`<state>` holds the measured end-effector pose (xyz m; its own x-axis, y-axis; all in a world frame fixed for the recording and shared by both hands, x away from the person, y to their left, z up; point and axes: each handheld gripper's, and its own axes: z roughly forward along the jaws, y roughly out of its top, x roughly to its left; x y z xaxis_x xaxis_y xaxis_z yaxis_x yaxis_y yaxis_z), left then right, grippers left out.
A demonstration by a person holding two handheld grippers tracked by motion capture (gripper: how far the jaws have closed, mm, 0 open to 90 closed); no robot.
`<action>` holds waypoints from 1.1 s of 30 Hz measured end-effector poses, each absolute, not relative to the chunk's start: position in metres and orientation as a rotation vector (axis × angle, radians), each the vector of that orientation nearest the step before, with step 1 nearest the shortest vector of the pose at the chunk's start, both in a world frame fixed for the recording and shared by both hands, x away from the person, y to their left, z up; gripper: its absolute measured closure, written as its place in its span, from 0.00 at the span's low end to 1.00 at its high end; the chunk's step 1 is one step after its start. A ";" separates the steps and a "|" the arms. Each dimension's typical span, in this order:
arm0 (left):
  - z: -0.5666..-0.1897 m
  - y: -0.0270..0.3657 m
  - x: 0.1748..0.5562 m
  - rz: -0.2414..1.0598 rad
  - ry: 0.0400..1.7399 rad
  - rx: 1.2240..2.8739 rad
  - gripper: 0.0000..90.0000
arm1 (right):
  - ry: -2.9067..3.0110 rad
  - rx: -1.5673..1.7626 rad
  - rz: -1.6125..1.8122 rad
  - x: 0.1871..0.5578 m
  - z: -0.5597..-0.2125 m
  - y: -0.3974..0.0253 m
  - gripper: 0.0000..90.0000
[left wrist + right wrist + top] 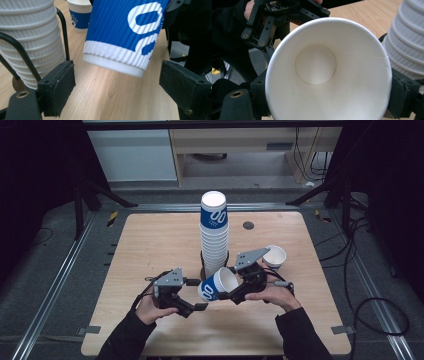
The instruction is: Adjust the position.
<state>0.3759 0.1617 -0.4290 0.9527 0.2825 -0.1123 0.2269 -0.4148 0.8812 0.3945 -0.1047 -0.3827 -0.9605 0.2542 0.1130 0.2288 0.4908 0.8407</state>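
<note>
The left tongs (196,295) sit near the front of the surface (150,250), held in the left hand (150,309). Their jaws stand wide apart and hold nothing. In the left gripper view the bottom end of a blue cup (125,32) hangs in the air just past the two black pads (60,85), and it does not touch them.

The right tongs (231,287) are held in the right hand (272,296), just to the right of the left tongs. They are closed on the cup (217,285). The cup lies on its side in the air, above the surface. Its open mouth faces the right tongs and its bottom points at the left tongs. In the right gripper view the white inside of the cup (327,75) is very close, with one jaw on each side of its rim.

Just behind the cup is a tall stack (214,232) of the same blue and white cups, turned upside down. The stack stands in a thin black wire holder (62,30) in the middle of the surface.

To the right of the stack, a second cup (274,256) stands on the surface with its mouth up.

Farther back there is a small dark round spot (248,225) on the surface.
</note>
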 end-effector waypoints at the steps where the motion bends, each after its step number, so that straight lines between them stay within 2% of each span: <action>1: -0.430 0.161 0.376 0.067 0.365 2.024 0.14 | 2.702 0.424 1.489 0.395 -0.382 -0.101 0.17; 15: -0.435 0.157 0.377 0.069 0.375 2.079 0.15 | 2.844 0.307 1.306 0.398 -0.380 -0.060 0.17; 19: -0.435 0.157 0.377 0.065 0.370 2.086 0.22 | 2.853 0.282 1.286 0.398 -0.380 -0.053 0.17; 22: -0.435 0.157 0.377 0.067 0.363 2.087 0.27 | 2.856 0.290 1.282 0.400 -0.380 -0.053 0.17; 33: -0.436 0.158 0.378 0.073 0.366 2.074 0.28 | 2.762 0.278 1.386 0.400 -0.378 -0.057 0.09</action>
